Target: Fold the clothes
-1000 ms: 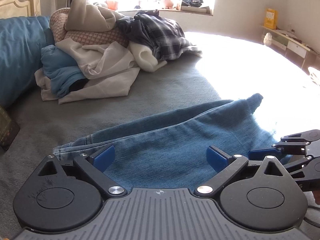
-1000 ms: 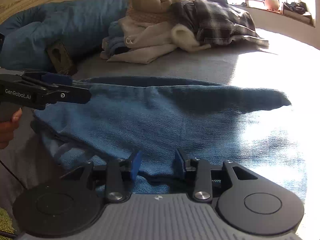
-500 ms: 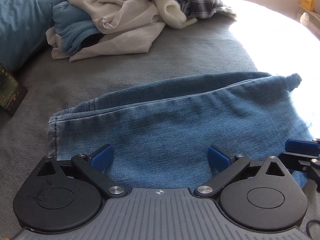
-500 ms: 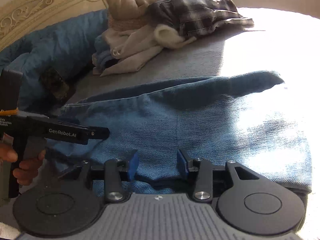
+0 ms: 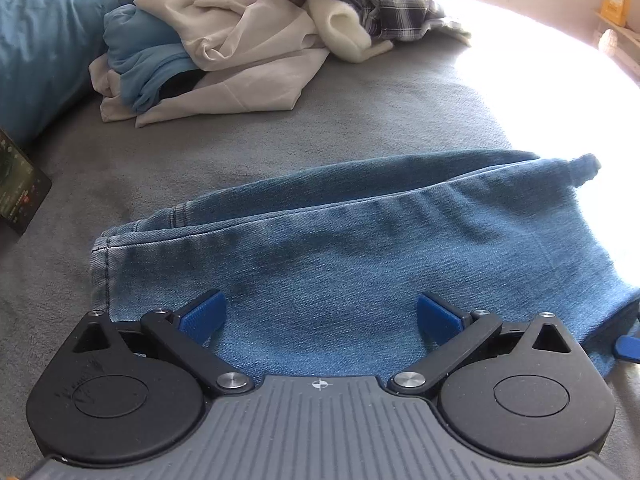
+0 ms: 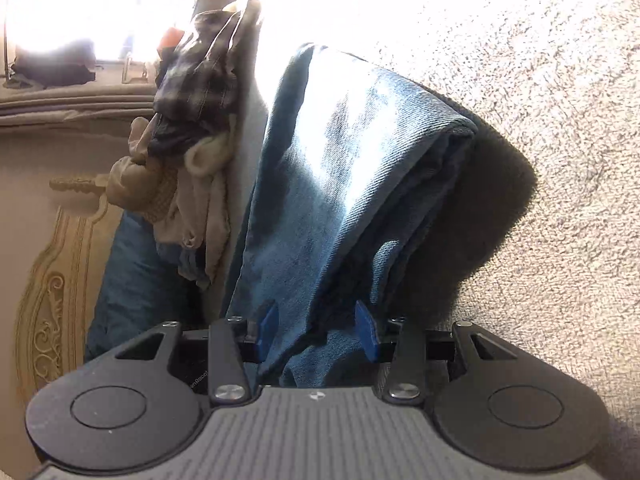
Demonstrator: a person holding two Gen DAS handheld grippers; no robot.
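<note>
My left gripper (image 5: 318,316) hangs released over the half-folded jeans (image 5: 340,256); my right gripper (image 6: 316,334) straddles their fold, grip unclear; clothes pile (image 5: 240,52) remains.

hidden: jeans (image 5: 360,264) near edge under tool body | cut off: dark box (image 5: 20,188), maybe a package

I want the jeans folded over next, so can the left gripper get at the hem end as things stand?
Probably yes. The left gripper hangs open right over the jeans, and the hem lies bare on the bed beside its left finger, nothing on it.
</note>
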